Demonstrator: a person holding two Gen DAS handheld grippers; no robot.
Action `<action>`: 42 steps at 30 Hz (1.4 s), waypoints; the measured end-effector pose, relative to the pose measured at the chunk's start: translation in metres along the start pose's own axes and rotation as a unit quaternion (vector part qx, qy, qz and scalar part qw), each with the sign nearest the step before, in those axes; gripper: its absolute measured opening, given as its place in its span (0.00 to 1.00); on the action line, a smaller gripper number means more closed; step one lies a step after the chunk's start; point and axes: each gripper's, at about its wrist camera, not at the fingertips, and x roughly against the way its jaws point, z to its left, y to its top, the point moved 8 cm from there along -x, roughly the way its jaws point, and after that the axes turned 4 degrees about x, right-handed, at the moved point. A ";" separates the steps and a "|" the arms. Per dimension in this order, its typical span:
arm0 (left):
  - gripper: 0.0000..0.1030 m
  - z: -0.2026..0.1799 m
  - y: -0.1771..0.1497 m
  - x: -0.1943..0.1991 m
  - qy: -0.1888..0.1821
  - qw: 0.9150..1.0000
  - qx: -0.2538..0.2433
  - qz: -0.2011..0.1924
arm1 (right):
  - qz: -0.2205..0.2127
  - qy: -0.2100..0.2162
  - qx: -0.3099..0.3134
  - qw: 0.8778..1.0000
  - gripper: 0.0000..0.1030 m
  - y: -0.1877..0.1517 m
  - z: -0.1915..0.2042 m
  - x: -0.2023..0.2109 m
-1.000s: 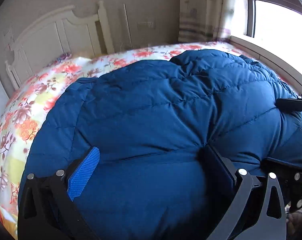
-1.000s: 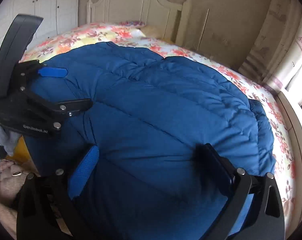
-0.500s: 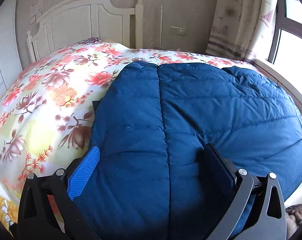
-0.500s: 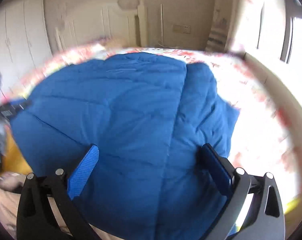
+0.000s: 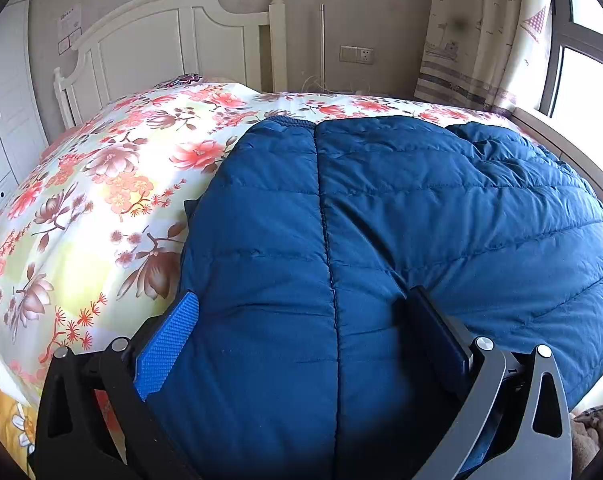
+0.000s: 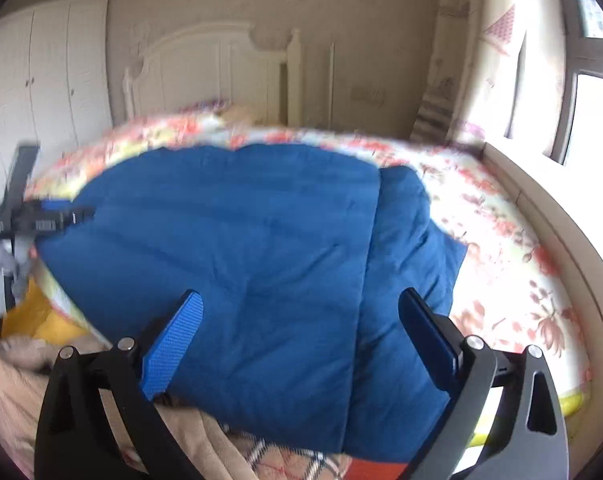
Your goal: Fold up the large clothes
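Note:
A large blue quilted down jacket [image 5: 381, 240] lies folded on the floral bedspread [image 5: 101, 200]. It also fills the middle of the right wrist view [image 6: 261, 248]. My left gripper [image 5: 301, 320] is open, its fingers spread wide over the jacket's near edge. My right gripper [image 6: 297, 320] is open and empty above the jacket's near edge. The left gripper shows at the left of the right wrist view [image 6: 41, 220], at the jacket's left edge.
A white headboard [image 5: 173, 40] stands at the far end of the bed. A curtain [image 5: 481, 32] and window [image 5: 589, 60] are at the right. A wardrobe [image 6: 49, 72] stands at the left. Beige and plaid cloth [image 6: 229, 448] lies below the bed's near edge.
Both grippers have pulled back from the jacket and turned toward the headboard. The jacket now lies flatter on the bed. The right view is blurred by motion.

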 end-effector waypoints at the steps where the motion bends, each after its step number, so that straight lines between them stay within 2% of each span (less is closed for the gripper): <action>1: 0.96 0.000 0.000 0.000 0.000 1.000 0.000 -0.001 | -0.013 0.018 -0.022 0.999 0.96 -0.002 -0.005 -0.001; 10: 0.96 0.000 0.000 -0.001 -0.001 1.000 -0.002 -0.002 | -0.001 0.023 -0.024 0.999 0.97 0.000 -0.006 -0.005; 13: 0.96 0.000 0.000 0.000 -0.001 1.000 -0.003 0.002 | 0.000 0.023 -0.034 0.999 0.97 0.004 -0.012 0.006; 17: 0.96 0.000 0.005 0.011 0.004 1.000 0.005 0.006 | -0.034 0.029 -0.091 0.995 0.97 0.003 -0.037 0.043; 21: 0.96 -0.027 0.026 0.038 -0.036 0.999 -0.007 -0.030 | -0.030 0.023 -0.154 0.987 0.97 -0.024 -0.066 0.064; 24: 0.96 -0.064 0.040 0.043 -0.059 0.997 -0.046 -0.032 | -0.027 0.033 -0.191 0.981 0.97 -0.045 -0.074 0.071; 28: 0.96 -0.116 0.046 0.015 -0.058 0.992 -0.114 -0.007 | -0.023 0.076 -0.235 0.969 0.97 -0.068 -0.072 0.070; 31: 0.96 -0.138 0.040 -0.029 -0.047 0.989 -0.139 0.025 | -0.019 0.109 -0.253 0.961 0.97 -0.070 -0.064 0.059; 35: 0.96 -0.134 0.040 -0.041 -0.075 0.990 -0.112 0.042 | -0.018 0.142 -0.248 0.958 0.97 -0.061 -0.046 0.045; 38: 0.96 -0.134 0.038 -0.042 -0.081 0.990 -0.107 0.039 | -0.018 0.162 -0.247 0.955 0.96 -0.049 -0.036 0.029; 42: 0.96 -0.135 0.035 -0.042 -0.075 0.990 -0.112 0.034 | -0.013 0.153 -0.247 0.957 0.98 -0.027 -0.026 0.009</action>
